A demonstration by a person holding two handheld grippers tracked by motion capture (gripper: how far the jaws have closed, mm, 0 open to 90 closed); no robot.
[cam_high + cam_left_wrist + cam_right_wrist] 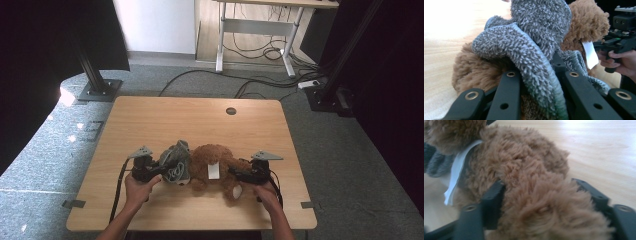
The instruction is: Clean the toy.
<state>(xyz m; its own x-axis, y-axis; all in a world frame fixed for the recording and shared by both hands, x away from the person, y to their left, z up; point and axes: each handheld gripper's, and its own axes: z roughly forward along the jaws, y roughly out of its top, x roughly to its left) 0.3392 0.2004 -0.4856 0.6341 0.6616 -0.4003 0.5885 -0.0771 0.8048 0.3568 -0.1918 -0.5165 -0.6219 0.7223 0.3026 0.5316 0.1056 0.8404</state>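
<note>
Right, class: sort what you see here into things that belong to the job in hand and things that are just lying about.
In the job:
- brown plush toy, its limb between the right gripper fingers
- grey knitted garment, between the left gripper fingers
- white tag on the toy

Just lying about:
- cables on the floor
- white desk frame behind
- power strip

Grey knit garment (531, 50) drapes over the left tongs (540, 82), hiding the tips and the gap between the jaws; its lower fold is cut off at the frame's bottom edge. Brown plush toy (529, 195) covers the right tongs (541, 192), fur close up blurred. Print on the toy's white tag (213, 171) too small to read.
</note>
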